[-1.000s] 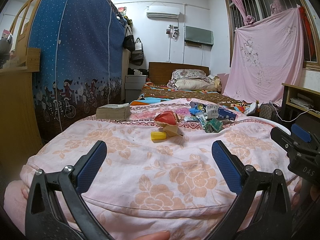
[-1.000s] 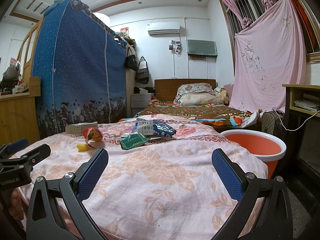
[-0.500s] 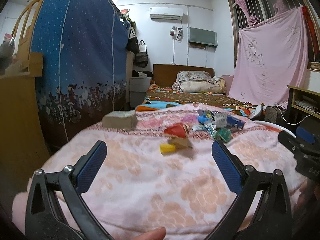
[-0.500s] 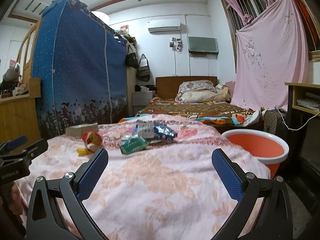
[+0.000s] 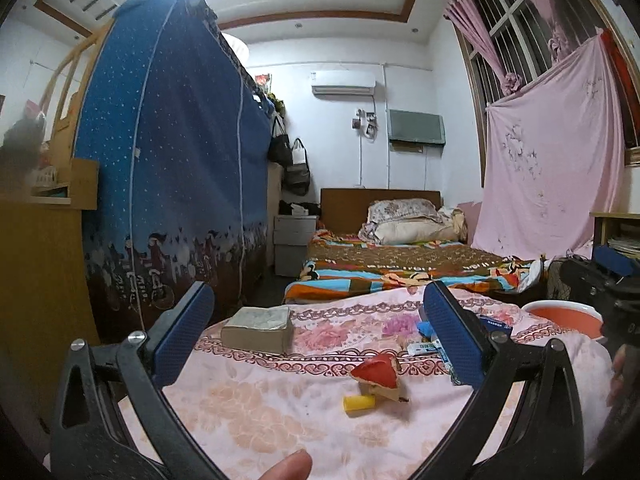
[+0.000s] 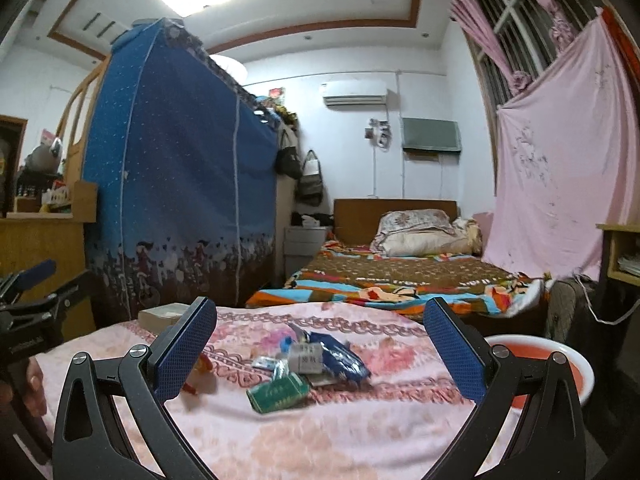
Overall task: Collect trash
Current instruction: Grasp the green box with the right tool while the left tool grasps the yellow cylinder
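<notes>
Trash lies on a pink floral quilt (image 5: 280,420). In the left wrist view a red and tan wrapper (image 5: 378,376) and a yellow piece (image 5: 359,404) lie between the open jaws of my left gripper (image 5: 320,334), a little ahead of it. In the right wrist view a green packet (image 6: 278,392), a blue wrapper (image 6: 340,354) and a small grey box (image 6: 305,358) lie in a pile ahead of my open, empty right gripper (image 6: 320,350). An orange basin with a white rim (image 6: 556,364) stands at the right of the quilt; it also shows in the left wrist view (image 5: 564,314).
A thick worn book (image 5: 258,328) lies at the quilt's far left. A blue fabric wardrobe (image 5: 172,184) stands to the left, a second bed (image 5: 400,260) behind. A wooden desk (image 6: 620,252) stands at the right. My right gripper shows at the left wrist view's right edge (image 5: 600,280).
Both grippers have risen and moved forward over the quilt, closer to the trash. Both stay open and empty. The trash has not moved.
</notes>
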